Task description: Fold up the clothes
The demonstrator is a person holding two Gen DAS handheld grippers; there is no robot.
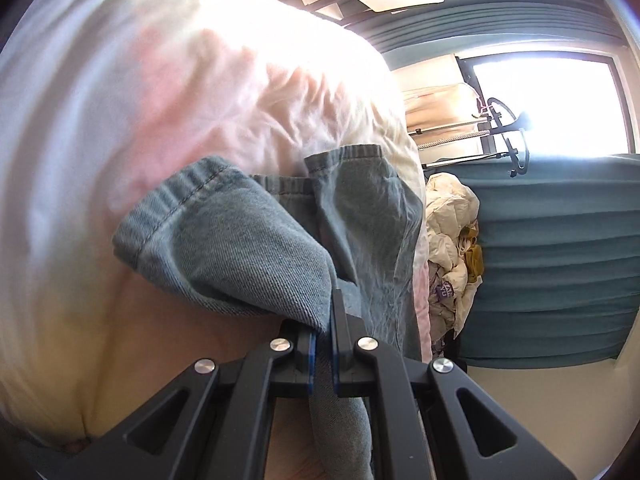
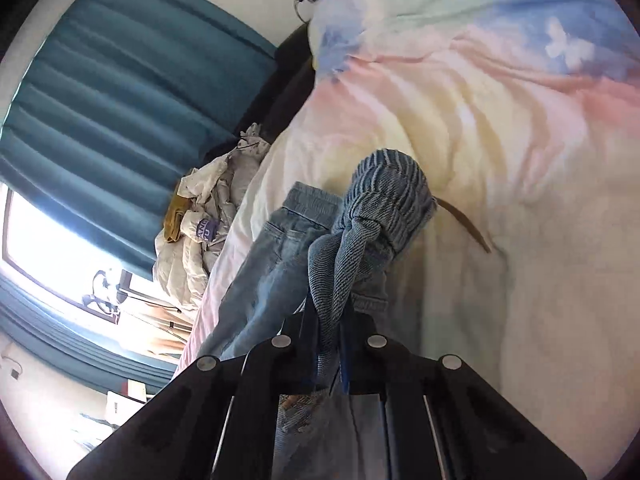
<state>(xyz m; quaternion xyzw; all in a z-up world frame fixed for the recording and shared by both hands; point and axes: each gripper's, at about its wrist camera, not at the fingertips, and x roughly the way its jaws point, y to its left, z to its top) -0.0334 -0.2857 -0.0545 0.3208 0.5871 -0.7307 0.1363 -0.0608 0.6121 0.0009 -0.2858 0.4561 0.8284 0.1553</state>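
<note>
Both grippers pinched light-blue denim jeans above a pastel bedspread.

The left gripper (image 1: 323,330) stood nearly closed, its blue-edged pads nipping a thin fold of the jeans (image 1: 224,248); a stitched hem curled outward to the left, twill weave plain to see. The right gripper (image 2: 329,334) was clamped on a bunched, rope-like twist of the same jeans (image 2: 280,256), the ribbed cuff balled beyond its tips, and its fingertips were buried in cloth. The garment's long axis ran away from the right gripper toward the elastic waistband, a back pocket showing. Its lower part was cut off behind the black linkage. Beneath lay the soft, wrinkled bedspread (image 2: 500,128), tie-dyed pink, yellow and blue. A crumpled cream laundry pile (image 2: 200,232) sat beside it, against pleated teal curtains (image 2: 120,92).
</note>
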